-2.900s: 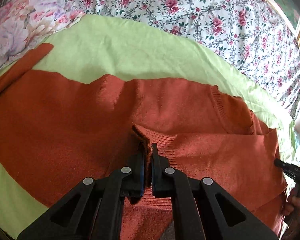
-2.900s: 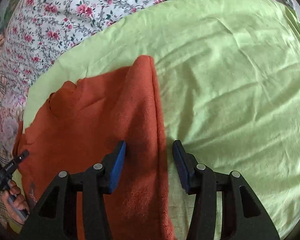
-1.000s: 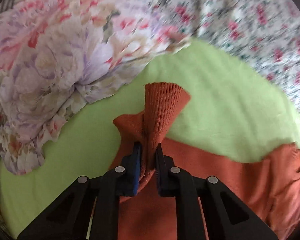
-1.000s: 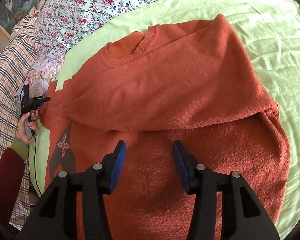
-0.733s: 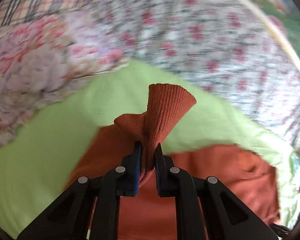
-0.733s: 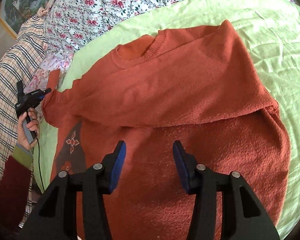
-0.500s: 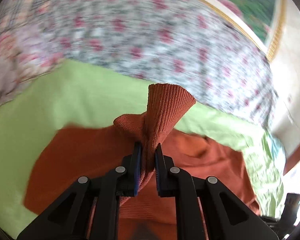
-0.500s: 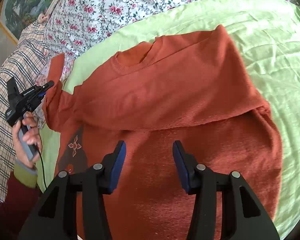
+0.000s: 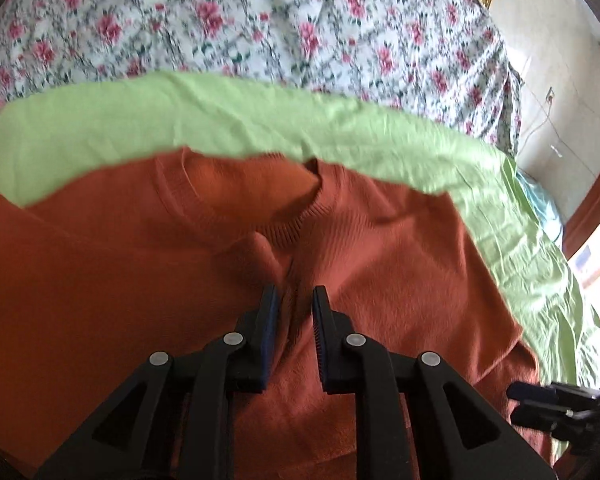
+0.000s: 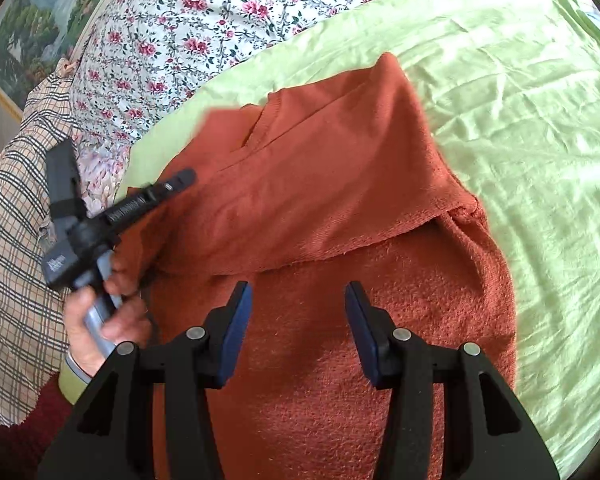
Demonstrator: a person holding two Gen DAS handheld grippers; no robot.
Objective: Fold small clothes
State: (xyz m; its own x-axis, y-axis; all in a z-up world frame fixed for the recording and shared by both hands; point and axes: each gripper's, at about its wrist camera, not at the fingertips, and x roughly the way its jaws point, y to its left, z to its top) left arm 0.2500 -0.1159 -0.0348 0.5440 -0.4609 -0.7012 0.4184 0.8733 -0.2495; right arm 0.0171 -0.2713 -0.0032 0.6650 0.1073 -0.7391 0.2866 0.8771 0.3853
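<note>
An orange knit sweater (image 9: 140, 280) lies on a light green sheet (image 9: 260, 120), its ribbed neckline (image 9: 284, 232) toward the far side. My left gripper (image 9: 294, 292) is low over the chest, just below the neckline. Its jaws are opening; a soft ridge of the sleeve runs into the gap and the pads do not clamp it. In the right wrist view the sweater (image 10: 340, 200) has one sleeve folded across its body, with the left gripper (image 10: 180, 180) at its left edge. My right gripper (image 10: 298, 308) hangs open above the sweater's lower part, holding nothing.
Floral bedding (image 9: 260, 20) lies beyond the green sheet (image 10: 540, 160). A plaid cloth (image 10: 12, 240) covers the left side, with a framed picture (image 10: 40, 20) behind. A hand (image 10: 100, 312) holds the left gripper's handle. The right gripper (image 9: 548, 396) shows at the left view's lower right.
The left gripper swept the sleeve cuff from the sweater's side across onto its chest. Its jaws then parted and the cuff no longer stands up between them. The right gripper hardly moved.
</note>
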